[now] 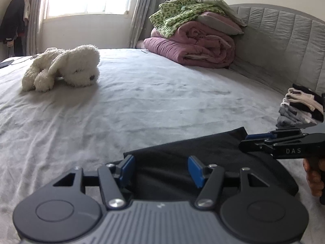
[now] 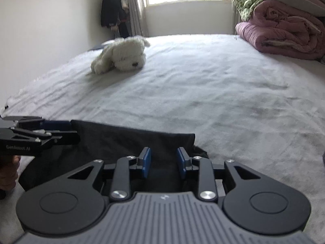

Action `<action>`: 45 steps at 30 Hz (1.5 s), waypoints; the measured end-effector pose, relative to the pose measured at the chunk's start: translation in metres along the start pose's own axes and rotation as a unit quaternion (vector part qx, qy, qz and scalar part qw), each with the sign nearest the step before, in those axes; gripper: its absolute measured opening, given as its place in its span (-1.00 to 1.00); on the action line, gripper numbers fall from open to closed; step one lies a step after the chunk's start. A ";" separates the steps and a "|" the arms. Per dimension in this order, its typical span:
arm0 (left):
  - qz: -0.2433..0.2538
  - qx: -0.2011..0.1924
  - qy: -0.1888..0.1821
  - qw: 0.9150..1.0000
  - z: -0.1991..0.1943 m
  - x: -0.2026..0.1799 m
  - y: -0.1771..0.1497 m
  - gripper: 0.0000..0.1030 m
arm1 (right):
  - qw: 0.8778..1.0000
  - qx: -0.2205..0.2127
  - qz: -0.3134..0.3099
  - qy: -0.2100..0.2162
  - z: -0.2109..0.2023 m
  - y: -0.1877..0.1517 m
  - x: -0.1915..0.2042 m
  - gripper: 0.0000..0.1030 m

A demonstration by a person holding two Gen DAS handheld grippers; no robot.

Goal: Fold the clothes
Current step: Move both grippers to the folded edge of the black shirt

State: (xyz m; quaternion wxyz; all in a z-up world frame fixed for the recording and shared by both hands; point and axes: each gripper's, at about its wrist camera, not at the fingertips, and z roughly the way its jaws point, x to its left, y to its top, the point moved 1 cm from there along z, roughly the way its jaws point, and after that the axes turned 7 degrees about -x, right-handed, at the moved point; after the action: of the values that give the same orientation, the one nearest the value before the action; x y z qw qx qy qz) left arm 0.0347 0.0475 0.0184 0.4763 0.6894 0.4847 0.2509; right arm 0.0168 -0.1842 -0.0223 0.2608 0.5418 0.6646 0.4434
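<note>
A black garment lies flat at the near edge of a grey bed, beneath both grippers. The left gripper hovers over the garment's near left part, its blue pads set wide apart with nothing between them. The right gripper sits over the near right part, jaws likewise apart and empty. A white plush dog lies far left on the bed; folded pink and green quilts are stacked at the far right, and a small pile of folded clothes rests against the padded headboard on the right.
</note>
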 end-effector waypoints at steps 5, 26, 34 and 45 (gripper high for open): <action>-0.003 0.002 0.007 1.000 0.003 0.002 -0.002 0.20 | 1.000 0.010 -0.009 -0.013 0.003 -0.004 0.005 -0.40; -0.073 0.011 0.098 0.992 0.004 0.038 0.001 0.31 | 0.999 0.008 -0.023 -0.028 0.001 -0.007 0.011 -0.39; -0.100 -0.002 0.103 0.990 -0.010 0.043 0.010 0.23 | 0.999 0.018 -0.022 -0.021 -0.002 -0.003 0.009 -0.37; -0.066 -0.020 0.056 0.996 -0.035 0.003 0.016 0.22 | 0.999 0.033 -0.021 -0.030 -0.020 0.004 0.003 -0.28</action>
State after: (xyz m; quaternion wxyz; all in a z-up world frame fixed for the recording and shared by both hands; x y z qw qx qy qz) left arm 0.0145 0.0636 0.0478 0.4779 0.6307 0.5502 0.2666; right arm 0.0013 -0.1871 -0.0089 0.2717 0.5489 0.6820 0.3997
